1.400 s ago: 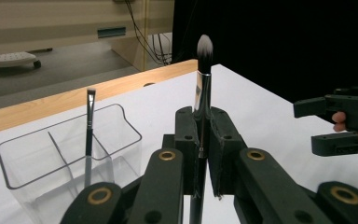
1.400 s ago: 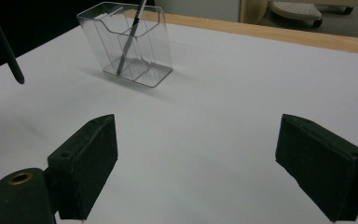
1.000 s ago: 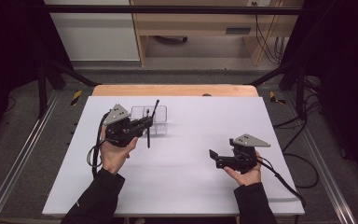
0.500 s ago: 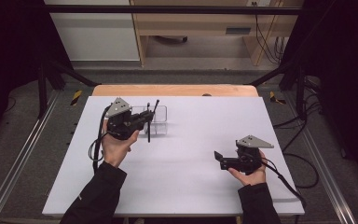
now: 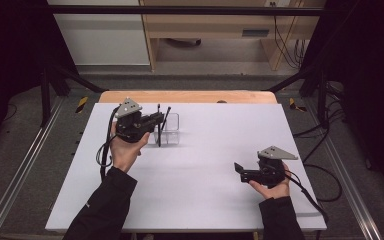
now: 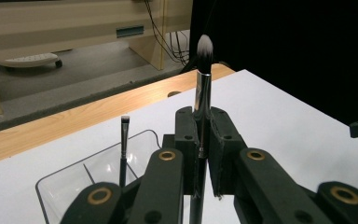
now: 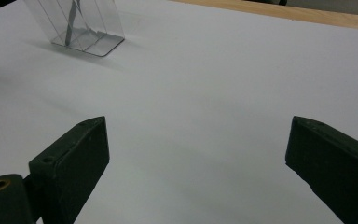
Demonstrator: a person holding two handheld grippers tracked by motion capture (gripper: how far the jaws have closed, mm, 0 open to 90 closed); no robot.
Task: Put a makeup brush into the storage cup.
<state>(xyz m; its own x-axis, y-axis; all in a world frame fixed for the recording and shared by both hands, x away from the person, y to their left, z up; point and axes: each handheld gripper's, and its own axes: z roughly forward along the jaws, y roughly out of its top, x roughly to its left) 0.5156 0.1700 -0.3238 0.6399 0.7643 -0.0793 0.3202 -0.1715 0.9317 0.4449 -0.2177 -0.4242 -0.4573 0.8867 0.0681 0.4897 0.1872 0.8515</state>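
Since a second ago the left gripper (image 5: 152,120) has carried the brush (image 6: 202,107) slightly toward the clear holder (image 5: 172,131). Its jaws pinch the slim silver-and-black handle, held upright, with the white-tipped bristles on top. The right gripper (image 7: 196,172) stands spread over the bare white table (image 5: 205,175).

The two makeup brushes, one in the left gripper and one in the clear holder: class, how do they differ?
The gripped brush has a rounded, fluffy white-tipped head; the holder brush has a small flat head. The gripped brush is clamped upright between the left gripper jaws; the holder brush stands free in the clear holder. The gripped brush looks thicker. Both have dark handles and point bristles up.
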